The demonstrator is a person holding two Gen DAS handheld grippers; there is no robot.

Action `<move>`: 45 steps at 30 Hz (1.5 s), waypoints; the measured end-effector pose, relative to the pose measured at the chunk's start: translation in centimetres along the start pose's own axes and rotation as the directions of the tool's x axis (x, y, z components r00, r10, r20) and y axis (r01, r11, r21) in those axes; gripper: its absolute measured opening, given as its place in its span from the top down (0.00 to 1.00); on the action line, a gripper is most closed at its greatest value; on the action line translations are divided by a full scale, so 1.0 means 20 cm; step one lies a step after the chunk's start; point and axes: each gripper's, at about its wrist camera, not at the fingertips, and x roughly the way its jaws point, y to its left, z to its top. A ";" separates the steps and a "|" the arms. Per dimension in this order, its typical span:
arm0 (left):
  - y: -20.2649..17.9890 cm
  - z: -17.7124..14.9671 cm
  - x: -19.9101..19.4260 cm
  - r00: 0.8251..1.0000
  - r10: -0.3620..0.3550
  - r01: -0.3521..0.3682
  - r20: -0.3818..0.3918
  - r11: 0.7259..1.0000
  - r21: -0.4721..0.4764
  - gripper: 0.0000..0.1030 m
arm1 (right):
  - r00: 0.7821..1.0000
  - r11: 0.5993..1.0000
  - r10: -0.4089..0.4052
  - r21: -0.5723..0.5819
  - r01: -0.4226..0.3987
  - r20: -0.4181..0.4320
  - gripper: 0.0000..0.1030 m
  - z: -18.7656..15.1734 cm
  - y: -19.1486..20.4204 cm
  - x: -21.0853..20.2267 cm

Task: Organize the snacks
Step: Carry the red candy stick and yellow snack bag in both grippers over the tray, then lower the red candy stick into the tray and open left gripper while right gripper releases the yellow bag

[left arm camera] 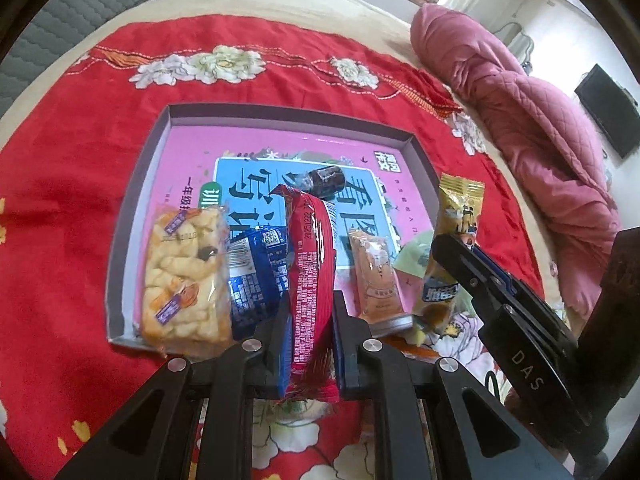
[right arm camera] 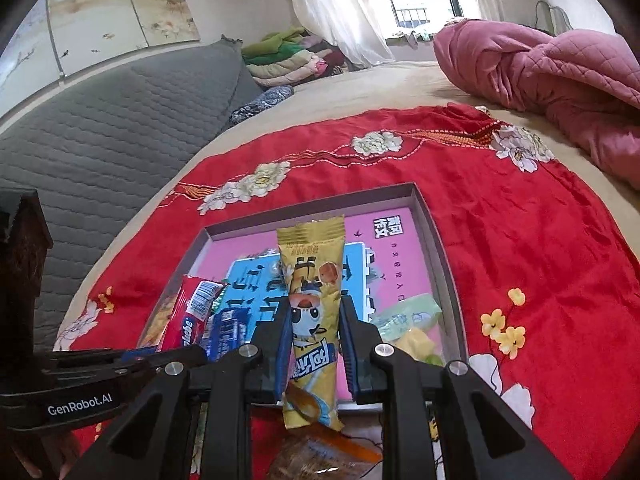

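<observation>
My left gripper (left arm camera: pixel 311 322) is shut on a red snack packet (left arm camera: pixel 310 264), held over the near edge of a shallow pink-lined box (left arm camera: pixel 140 184). My right gripper (right arm camera: pixel 314 344) is shut on a yellow snack packet (right arm camera: pixel 312 300), held over the box's near side (right arm camera: pixel 436 248); this packet also shows in the left wrist view (left arm camera: pixel 452 232). In the box lie a pale puffed-snack bag (left arm camera: pixel 186 272), a blue packet (left arm camera: pixel 252 276), an orange bar (left arm camera: pixel 376 276), a dark small packet (left arm camera: pixel 326 179) and a light green packet (right arm camera: pixel 408 316).
The box rests on a red flowered cloth (left arm camera: pixel 80 160) spread over a beige bed. A pink quilt (left arm camera: pixel 540 112) is bunched at the right. A grey padded headboard (right arm camera: pixel 100 128) is at the left. Another orange snack pack (right arm camera: pixel 320 456) lies on the cloth beneath my right gripper.
</observation>
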 end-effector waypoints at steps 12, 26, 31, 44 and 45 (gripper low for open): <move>-0.01 0.02 0.12 0.999 -0.003 0.003 -0.043 1.000 -0.009 0.84 | 0.999 1.000 -0.029 -0.010 0.029 -0.045 0.78 -0.01 -0.03 0.13; -0.02 0.06 0.16 0.999 -0.011 0.011 -0.047 1.000 -0.017 0.83 | 0.997 0.998 -0.068 0.006 0.068 -0.035 0.75 -0.02 -0.07 0.15; -0.02 0.06 0.17 0.999 -0.020 0.019 -0.047 1.000 -0.022 0.81 | 0.997 0.997 -0.080 0.009 0.080 -0.024 0.71 -0.02 -0.08 0.14; -0.02 0.07 0.13 0.999 -0.039 0.038 -0.024 0.999 -0.024 0.57 | 0.996 0.994 -0.086 0.061 0.086 0.002 0.59 0.00 -0.14 0.08; -0.02 0.07 0.13 0.999 -0.038 0.038 -0.022 0.999 -0.022 0.57 | 0.996 0.995 -0.086 0.054 0.085 0.006 0.59 0.01 -0.13 0.07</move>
